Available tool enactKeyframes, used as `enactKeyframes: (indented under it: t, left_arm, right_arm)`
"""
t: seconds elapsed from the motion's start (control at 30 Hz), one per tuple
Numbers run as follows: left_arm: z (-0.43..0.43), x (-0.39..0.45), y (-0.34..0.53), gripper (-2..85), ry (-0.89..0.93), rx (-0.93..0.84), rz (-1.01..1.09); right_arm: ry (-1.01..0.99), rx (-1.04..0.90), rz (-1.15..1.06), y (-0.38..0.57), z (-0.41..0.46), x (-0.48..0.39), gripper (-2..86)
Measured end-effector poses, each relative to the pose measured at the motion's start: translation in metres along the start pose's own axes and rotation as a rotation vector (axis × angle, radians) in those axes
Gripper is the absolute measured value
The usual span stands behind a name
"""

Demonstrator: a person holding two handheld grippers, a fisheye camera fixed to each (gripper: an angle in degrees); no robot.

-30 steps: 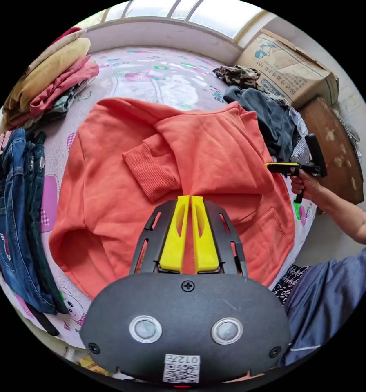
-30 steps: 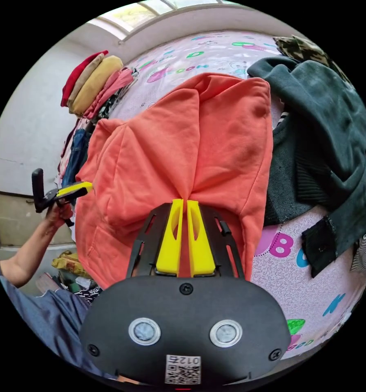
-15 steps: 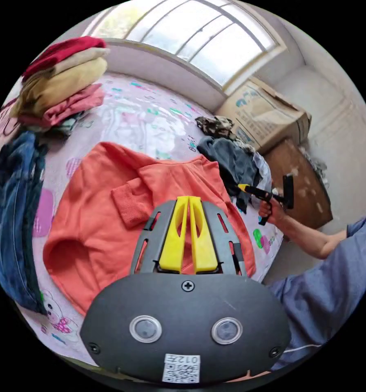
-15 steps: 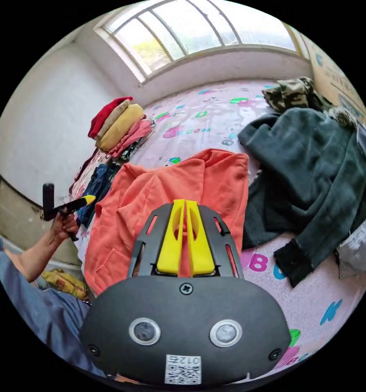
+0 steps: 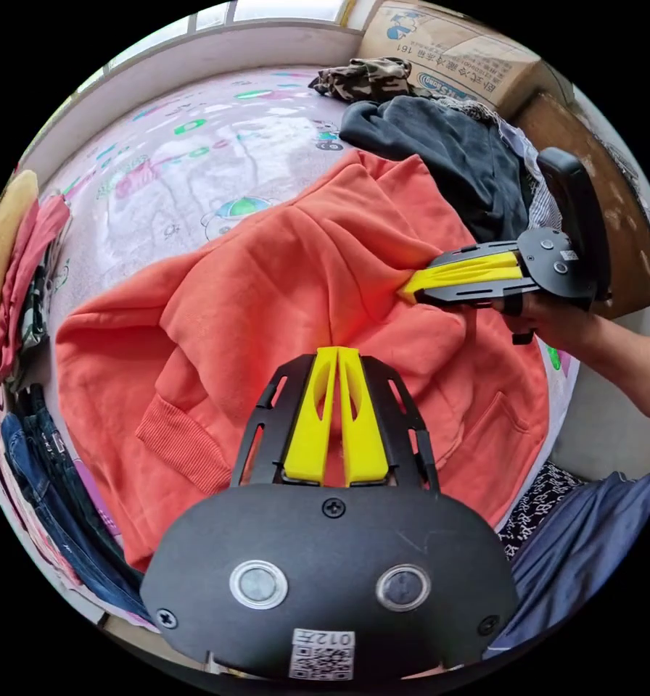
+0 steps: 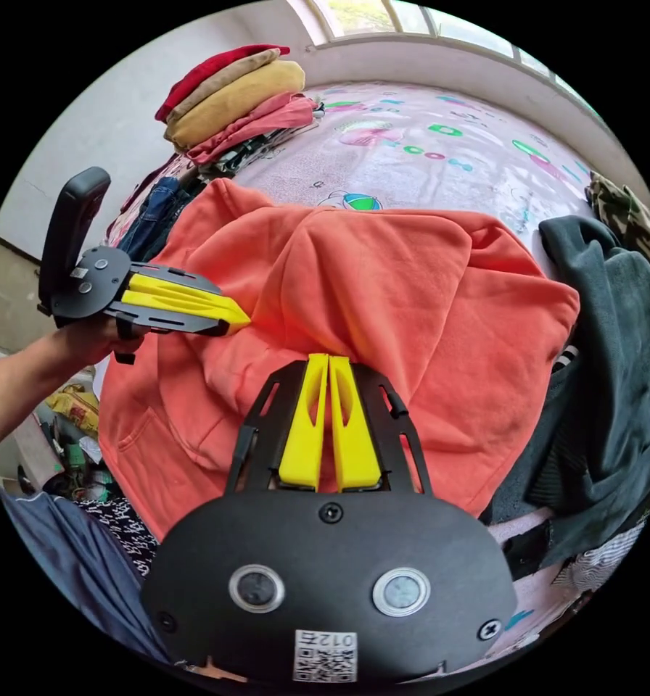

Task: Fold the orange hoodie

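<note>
Both pairs of yellow jaws are pressed together, each pinching a bunch of the one orange hoodie spread on the patterned bed. Left gripper and right gripper sit close together. Beside the hoodie lie one dark garment and one stack of folded clothes.

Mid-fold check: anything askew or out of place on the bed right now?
The orange hoodie is bunched and wrinkled where the left gripper and right gripper pinch it. A dark garment lies crumpled against its edge, crowding the fold.
</note>
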State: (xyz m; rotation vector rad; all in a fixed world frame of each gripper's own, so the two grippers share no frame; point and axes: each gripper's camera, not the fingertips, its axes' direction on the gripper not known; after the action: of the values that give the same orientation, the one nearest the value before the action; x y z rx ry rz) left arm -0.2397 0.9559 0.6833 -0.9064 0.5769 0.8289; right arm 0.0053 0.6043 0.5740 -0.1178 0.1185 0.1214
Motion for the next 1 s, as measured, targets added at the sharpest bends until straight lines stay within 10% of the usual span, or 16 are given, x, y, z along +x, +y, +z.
enactKeyframes:
  t: [0.27, 0.5, 1.0]
  left_arm:
    - [-0.060, -0.015, 0.072, -0.2, 0.098, 0.289, -0.101]
    - [-0.008, 0.010, 0.077, -0.2, -0.105, 0.031, -0.018]
    - [-0.115, -0.117, 0.394, 6.0, -0.032, 0.261, -0.942]
  right_arm:
    - [-0.182, 0.320, 0.077, 0.030, -0.093, -0.004, 0.1]
    - [-0.064, 0.062, 0.027, 0.006, -0.037, -0.039, 0.0]
    - [0.030, 0.247, -0.080, -0.001, -0.106, -0.137, -0.1]
